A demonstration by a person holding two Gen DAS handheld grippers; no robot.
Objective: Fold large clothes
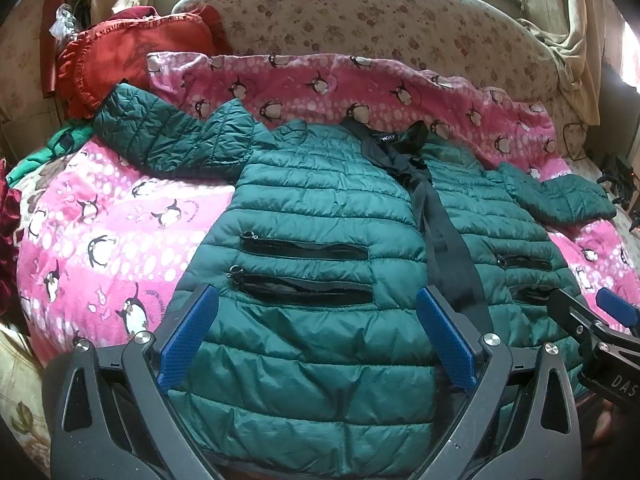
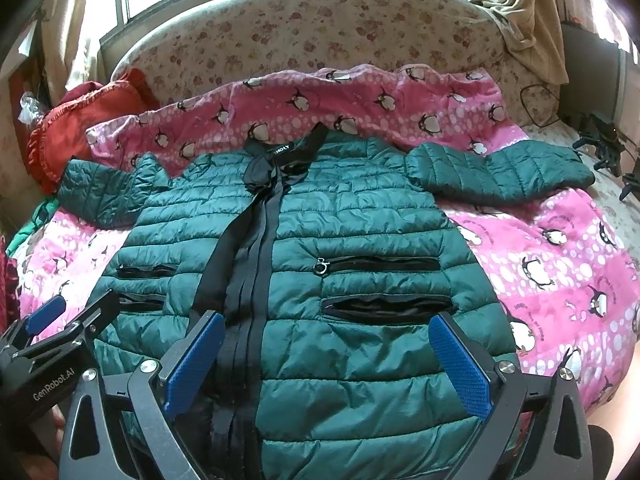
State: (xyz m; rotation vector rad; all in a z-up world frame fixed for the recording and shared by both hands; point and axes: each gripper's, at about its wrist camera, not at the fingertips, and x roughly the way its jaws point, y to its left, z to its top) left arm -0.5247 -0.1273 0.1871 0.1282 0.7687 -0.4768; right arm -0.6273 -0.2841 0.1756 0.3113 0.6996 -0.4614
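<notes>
A dark green quilted puffer jacket (image 1: 320,216) lies spread front-up on a pink penguin blanket (image 1: 100,240), collar at the far side, black zipper placket down the middle, both sleeves out to the sides. It also shows in the right wrist view (image 2: 360,232). My left gripper (image 1: 316,320) is open and empty, hovering over the jacket's lower left panel near its hem. My right gripper (image 2: 326,344) is open and empty over the lower right panel. The right gripper shows in the left wrist view (image 1: 584,312), and the left gripper in the right wrist view (image 2: 76,312).
The pink blanket (image 2: 560,248) covers a bed with a floral headboard (image 1: 360,12). A red frilled pillow (image 1: 132,52) and green cloth (image 1: 44,152) lie at the far left. Black gear and cables (image 2: 600,140) sit at the far right.
</notes>
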